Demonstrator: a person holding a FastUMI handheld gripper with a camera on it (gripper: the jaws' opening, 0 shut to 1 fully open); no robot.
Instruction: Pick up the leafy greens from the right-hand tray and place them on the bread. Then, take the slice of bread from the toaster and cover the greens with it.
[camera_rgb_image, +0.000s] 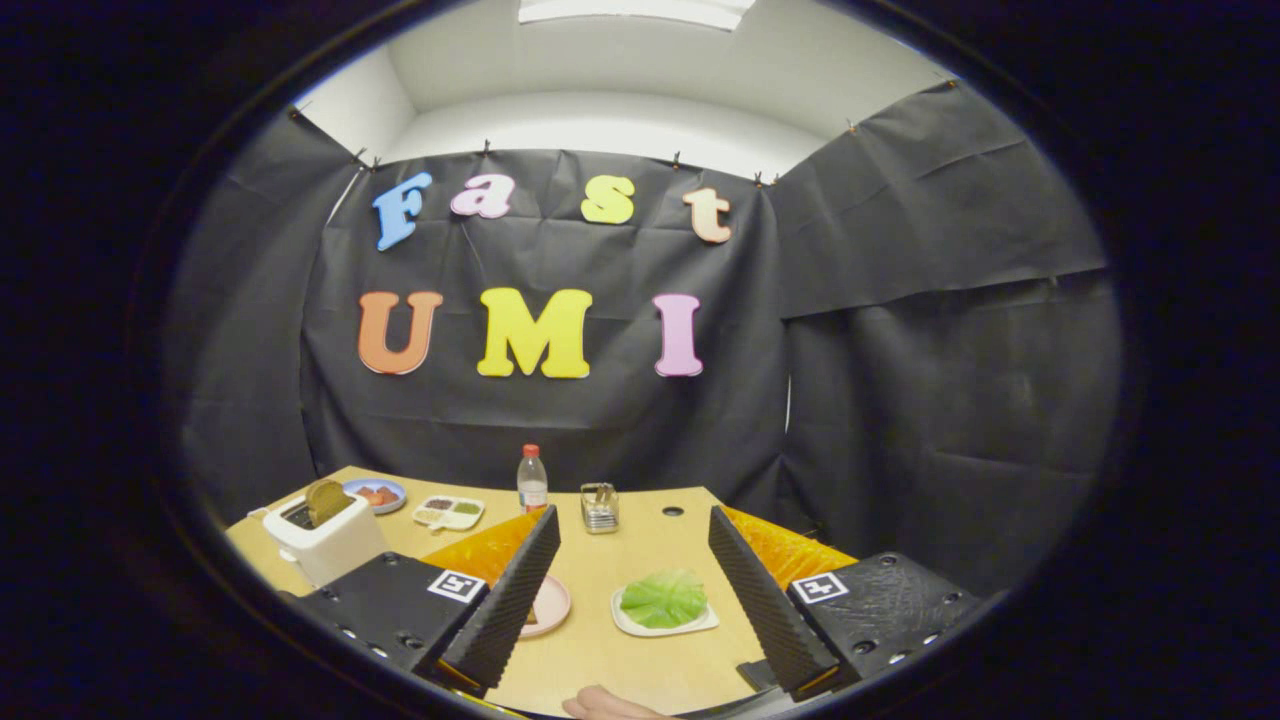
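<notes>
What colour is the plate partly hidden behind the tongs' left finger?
Pink. The plate shows best in the gripper view, beside the tray of leafy greens.

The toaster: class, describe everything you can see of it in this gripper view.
The white, boxy toaster looks like smooth plastic. It stands upright on the light wooden table, beyond the gripper's open left finger. A browned slice of bread sticks up from its dark top slot. A blue plate sits just behind it.

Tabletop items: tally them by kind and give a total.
Plates and trays: 4 (pink plate, white tray under leafy greens, blue plate, divided tray)
Toaster: 1
Bottle: 1
Metal holder: 1
Total: 7
The tool is open above the table.
</notes>
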